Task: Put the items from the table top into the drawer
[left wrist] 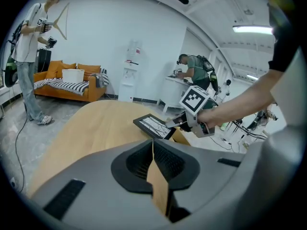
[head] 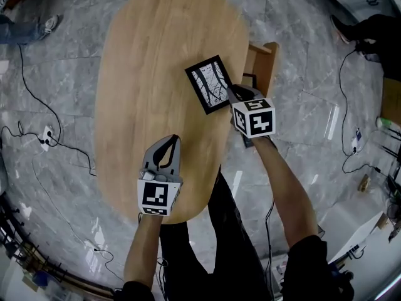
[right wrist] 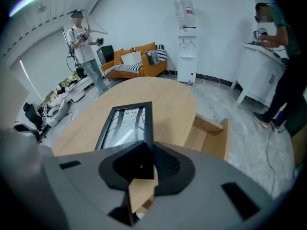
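My right gripper [head: 233,94] is clamped on the picture frame [head: 210,83], tilted over the table's [head: 156,36] right edge. The open drawer [head: 263,58] sits just beyond, rightward. My left gripper [head: 170,144] is closed, empty and farther off.

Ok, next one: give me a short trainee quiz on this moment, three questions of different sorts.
1. True or false: the right gripper is closed on the picture frame.
2. Multiple choice: the drawer at the table's edge is A) shut, B) pulled open, C) lying on the floor.
3. Fill in: the jaws of the left gripper are ___ and hold nothing.
Key: 1 true; 2 B; 3 together.
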The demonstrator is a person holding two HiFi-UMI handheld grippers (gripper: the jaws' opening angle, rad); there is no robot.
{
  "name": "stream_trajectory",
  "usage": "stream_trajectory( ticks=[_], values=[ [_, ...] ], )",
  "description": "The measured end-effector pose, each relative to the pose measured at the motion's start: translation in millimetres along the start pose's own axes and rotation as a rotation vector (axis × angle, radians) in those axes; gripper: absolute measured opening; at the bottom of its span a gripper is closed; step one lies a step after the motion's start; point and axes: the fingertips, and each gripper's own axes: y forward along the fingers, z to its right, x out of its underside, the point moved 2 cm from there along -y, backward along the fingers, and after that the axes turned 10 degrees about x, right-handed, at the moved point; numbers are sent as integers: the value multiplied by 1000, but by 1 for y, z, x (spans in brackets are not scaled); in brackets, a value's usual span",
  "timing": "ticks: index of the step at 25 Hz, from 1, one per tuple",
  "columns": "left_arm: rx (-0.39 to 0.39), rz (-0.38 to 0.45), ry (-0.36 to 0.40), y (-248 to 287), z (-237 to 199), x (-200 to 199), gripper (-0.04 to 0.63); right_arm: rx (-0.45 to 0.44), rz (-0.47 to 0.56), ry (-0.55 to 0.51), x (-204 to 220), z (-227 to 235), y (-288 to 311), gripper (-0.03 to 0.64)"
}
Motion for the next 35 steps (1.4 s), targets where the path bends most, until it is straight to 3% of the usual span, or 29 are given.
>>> stream_trajectory(
  ticks=[21,26,35],
  values=[
    [121,-54,53,108,70,-26,18,212,-88,157,68,186,-8,69],
    [120,-68,51,120,73,-21,18,229,-130,125,69,193,14,69],
    [20,-61,-5,103,40,-6,18,224,-200,112,51,159,74,70]
  ],
)
